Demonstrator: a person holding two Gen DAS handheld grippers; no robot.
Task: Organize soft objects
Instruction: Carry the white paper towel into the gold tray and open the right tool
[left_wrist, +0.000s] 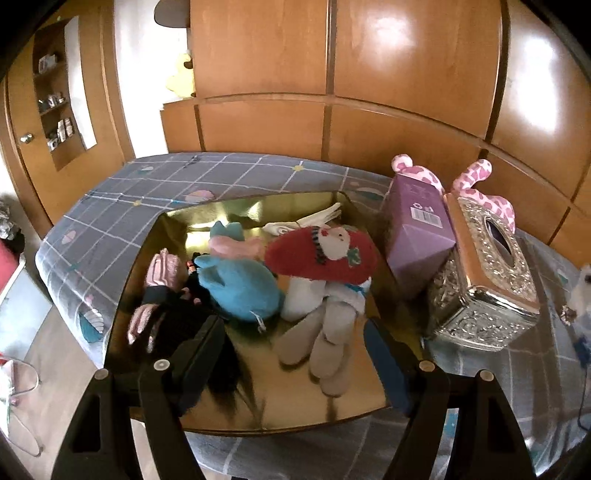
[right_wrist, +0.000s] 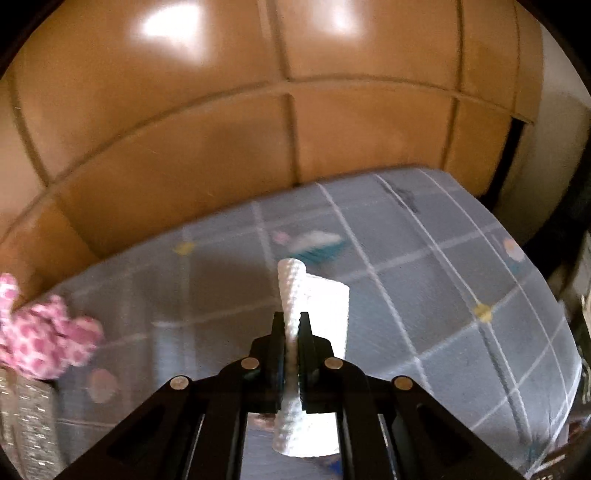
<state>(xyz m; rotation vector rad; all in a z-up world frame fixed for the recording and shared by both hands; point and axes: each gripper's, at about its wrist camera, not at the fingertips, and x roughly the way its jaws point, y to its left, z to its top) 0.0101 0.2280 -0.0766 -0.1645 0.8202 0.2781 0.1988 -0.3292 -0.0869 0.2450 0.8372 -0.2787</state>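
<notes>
A gold tray (left_wrist: 258, 417) on the checked tablecloth holds a blue plush (left_wrist: 240, 284), a red plush with a white figure on it (left_wrist: 321, 254), a white and grey long-legged plush (left_wrist: 325, 332) and a pink-striped doll with black hair (left_wrist: 162, 280). My left gripper (left_wrist: 291, 332) hovers over the tray's near half, open, with nothing pressed between its fingers. In the right wrist view my right gripper (right_wrist: 293, 321) is shut on a white textured cloth (right_wrist: 314, 306), which hangs lifted above the tablecloth (right_wrist: 443, 295).
Right of the tray stand a purple carton (left_wrist: 417, 229) and an ornate silver tissue box (left_wrist: 484, 280), with a pink spotted plush (left_wrist: 476, 184) behind them. That pink plush (right_wrist: 44, 339) also shows at the right view's left edge. Wooden cabinet doors back the table.
</notes>
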